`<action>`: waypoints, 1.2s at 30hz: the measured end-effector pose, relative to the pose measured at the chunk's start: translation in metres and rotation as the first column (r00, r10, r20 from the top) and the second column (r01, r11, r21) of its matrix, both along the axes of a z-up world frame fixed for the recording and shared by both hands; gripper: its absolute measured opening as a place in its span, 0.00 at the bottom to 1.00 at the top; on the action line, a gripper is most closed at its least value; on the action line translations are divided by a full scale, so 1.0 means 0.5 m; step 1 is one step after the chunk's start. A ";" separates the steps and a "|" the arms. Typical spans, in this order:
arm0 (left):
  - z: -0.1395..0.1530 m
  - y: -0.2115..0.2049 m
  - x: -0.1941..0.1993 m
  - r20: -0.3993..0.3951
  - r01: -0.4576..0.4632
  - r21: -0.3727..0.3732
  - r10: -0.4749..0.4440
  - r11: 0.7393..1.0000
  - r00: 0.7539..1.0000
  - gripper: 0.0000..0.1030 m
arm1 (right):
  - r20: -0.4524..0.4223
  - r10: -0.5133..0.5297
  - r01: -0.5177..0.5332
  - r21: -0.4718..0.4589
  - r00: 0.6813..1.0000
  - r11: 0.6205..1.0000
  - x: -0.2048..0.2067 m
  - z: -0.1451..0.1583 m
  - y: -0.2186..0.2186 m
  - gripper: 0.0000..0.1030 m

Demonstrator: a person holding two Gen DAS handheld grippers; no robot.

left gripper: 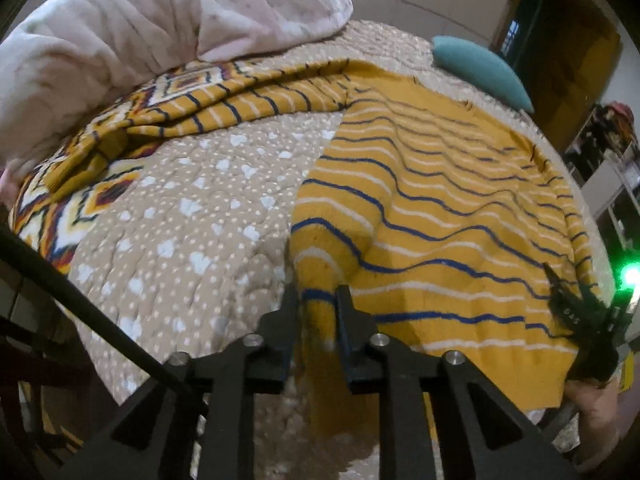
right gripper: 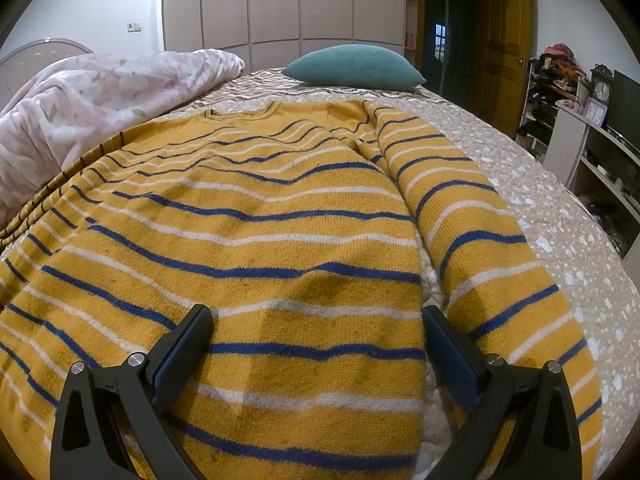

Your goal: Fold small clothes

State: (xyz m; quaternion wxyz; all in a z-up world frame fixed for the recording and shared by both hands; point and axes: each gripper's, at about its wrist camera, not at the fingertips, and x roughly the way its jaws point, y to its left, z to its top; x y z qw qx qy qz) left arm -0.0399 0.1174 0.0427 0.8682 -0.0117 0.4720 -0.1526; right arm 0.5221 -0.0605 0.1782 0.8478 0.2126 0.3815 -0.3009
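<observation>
A: How are the tongs now?

B: The left gripper [left gripper: 318, 304] is closed tight on the bottom corner of the yellow sweater [left gripper: 432, 216], pinching a fold of the hem. The right gripper [right gripper: 318, 332] has its jaws wide apart, just over the other bottom corner, and grips nothing.

A: So how to do this step well?

B: I think the right one should close on the hem at the side seam, as low as the left one holds. Then both lift together, so the hem stays straight.

A: And the cloth?

B: A soft, thick knit with blue and white stripes, a little wavy. It lies flat on the quilted beige bedspread [left gripper: 192, 216], with one sleeve [right gripper: 492, 248] alongside the body. A teal pillow [right gripper: 356, 66] and a pink fleece blanket [right gripper: 100, 92] lie further off.
</observation>
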 end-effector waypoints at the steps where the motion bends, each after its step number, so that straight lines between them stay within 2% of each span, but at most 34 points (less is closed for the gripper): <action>1: 0.005 0.006 -0.007 0.005 -0.006 -0.009 0.006 1.000 1.000 0.24 | 0.010 0.003 -0.003 0.005 1.000 1.000 -0.003 -0.001 -0.002 1.00; 4: 0.027 0.022 -0.029 0.033 -0.011 -0.022 0.012 1.000 0.999 0.34 | 0.062 0.043 -0.047 0.051 0.997 0.998 -0.016 0.006 -0.009 1.00; 6: 0.045 0.028 -0.046 0.075 -0.007 -0.013 0.008 1.000 0.997 0.45 | 0.091 0.086 -0.095 0.094 0.992 0.991 -0.024 0.016 -0.006 1.00; 9: 0.061 0.021 -0.056 0.115 0.005 -0.008 -0.004 1.000 0.993 0.50 | 0.116 0.141 -0.158 0.156 0.983 0.975 -0.032 0.026 0.003 1.00; 13: 0.057 -0.002 -0.051 0.094 0.038 -0.025 -0.035 0.999 0.995 0.51 | 0.105 0.143 -0.161 0.190 0.984 0.968 -0.036 0.017 0.002 1.00; 15: 0.048 -0.015 -0.048 0.066 0.055 -0.031 -0.052 0.998 0.996 0.51 | 0.118 0.097 -0.121 0.214 0.988 0.969 -0.042 0.017 -0.003 1.00; 17: 0.046 -0.026 -0.057 0.050 0.073 -0.047 -0.071 0.996 0.996 0.51 | 0.149 0.043 -0.083 0.273 0.988 0.958 -0.053 0.019 -0.012 1.00; 20: 0.052 -0.040 -0.076 0.063 0.095 -0.048 -0.092 0.994 0.994 0.51 | 0.207 0.039 -0.104 0.313 0.978 0.944 -0.066 0.020 -0.031 1.00; 23: 0.064 -0.057 -0.093 0.091 0.120 -0.029 -0.117 0.992 0.989 0.52 | 0.295 0.020 -0.110 0.291 0.955 0.951 -0.086 0.017 -0.034 1.00; 26: 0.082 -0.075 -0.107 0.119 0.151 -0.006 -0.149 0.989 0.982 0.55 | 0.270 0.042 -0.113 0.256 0.962 0.960 -0.081 0.029 -0.024 1.00; 27: 0.087 -0.077 -0.110 0.125 0.157 -0.006 -0.155 0.988 0.980 0.56 | 0.256 0.053 -0.126 0.279 0.965 0.952 -0.083 0.043 -0.029 0.94; 28: 0.092 -0.078 -0.112 0.131 0.162 -0.006 -0.160 0.987 0.978 0.57 | 0.277 0.054 -0.140 0.298 0.959 0.944 -0.083 0.049 -0.035 0.79; 29: 0.097 -0.079 -0.115 0.139 0.166 -0.004 -0.163 0.986 0.977 0.58 | 0.328 0.047 -0.162 0.334 0.944 0.928 -0.103 0.068 -0.048 0.72; 31: 0.103 -0.076 -0.117 0.158 0.166 0.004 -0.165 0.986 0.974 0.61 | 0.374 0.023 -0.161 0.341 0.927 0.926 -0.153 0.104 -0.072 0.69; 33: 0.102 -0.075 -0.116 0.177 0.153 0.025 -0.155 0.988 0.972 0.62 | 0.394 0.001 -0.129 0.298 0.919 0.946 -0.222 0.134 -0.095 0.69; 34: 0.097 -0.074 -0.114 0.180 0.148 0.038 -0.152 0.988 0.972 0.62 | 0.382 -0.010 -0.106 0.280 0.924 0.954 -0.254 0.140 -0.106 0.69; 36: 0.083 -0.074 -0.110 0.171 0.143 0.059 -0.152 0.988 0.974 0.62 | 0.303 -0.036 -0.037 0.231 0.952 0.972 -0.309 0.140 -0.123 0.69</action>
